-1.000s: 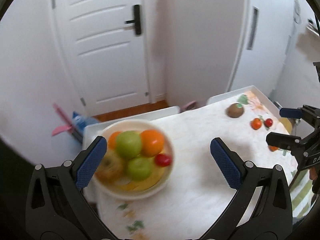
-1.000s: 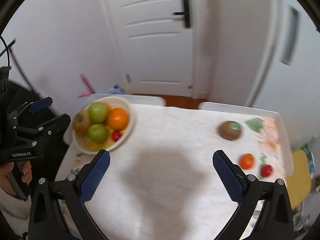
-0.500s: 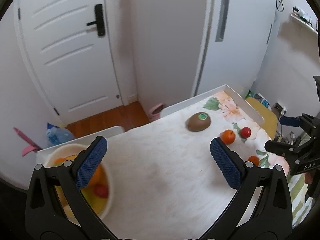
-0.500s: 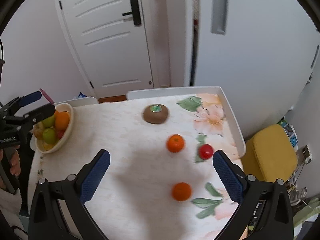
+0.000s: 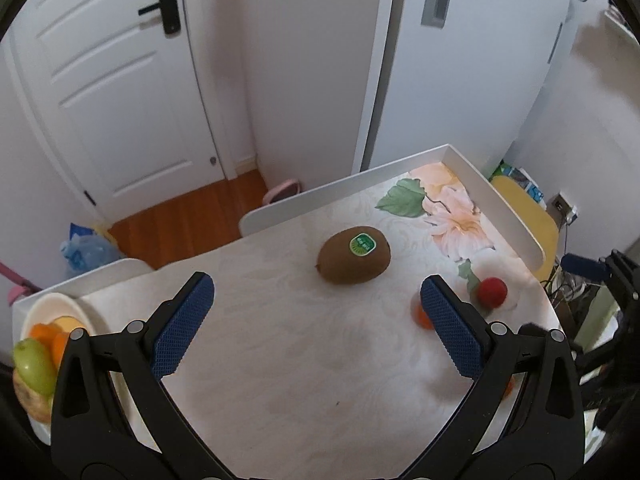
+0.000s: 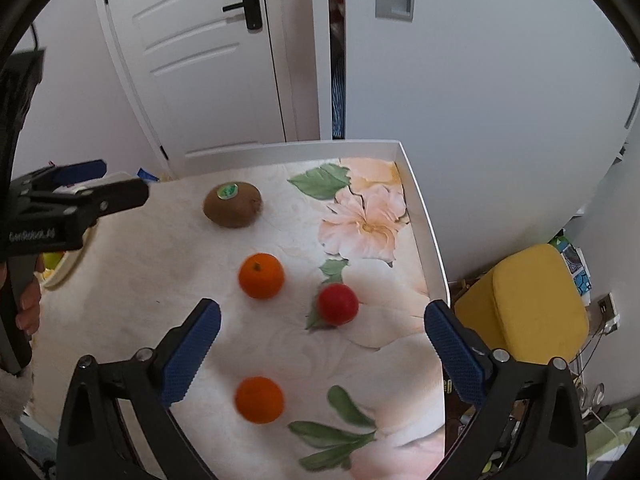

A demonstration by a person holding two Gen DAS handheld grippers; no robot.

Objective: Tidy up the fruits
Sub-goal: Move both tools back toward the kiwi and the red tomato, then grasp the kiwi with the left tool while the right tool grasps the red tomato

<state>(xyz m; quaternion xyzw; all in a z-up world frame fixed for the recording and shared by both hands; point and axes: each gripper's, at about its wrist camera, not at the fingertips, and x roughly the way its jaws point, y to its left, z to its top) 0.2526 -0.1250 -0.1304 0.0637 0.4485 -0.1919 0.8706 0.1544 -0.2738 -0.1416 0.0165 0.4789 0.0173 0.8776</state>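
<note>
A brown kiwi [image 5: 354, 255] with a green sticker lies on the floral table; it also shows in the right wrist view [image 6: 232, 204]. Two oranges [image 6: 261, 275] [image 6: 259, 399] and a red tomato [image 6: 337, 304] lie near it. A cream bowl [image 5: 44, 312] of fruit stands at the table's left end. My left gripper [image 5: 318, 322] is open and empty, just short of the kiwi. My right gripper [image 6: 320, 348] is open and empty above the near orange, with the tomato just ahead. The left gripper [image 6: 86, 188] shows at the left of the right wrist view.
The table has a raised white rim [image 6: 424, 220] at the back and right. A yellow stool [image 6: 524, 304] stands off the right edge. White doors and wall lie behind. A blue bag [image 5: 86, 250] sits on the floor.
Both grippers swung right, away from the bowl and toward the loose fruit. The kiwi, oranges and tomato now look larger and closer. Both stayed open.
</note>
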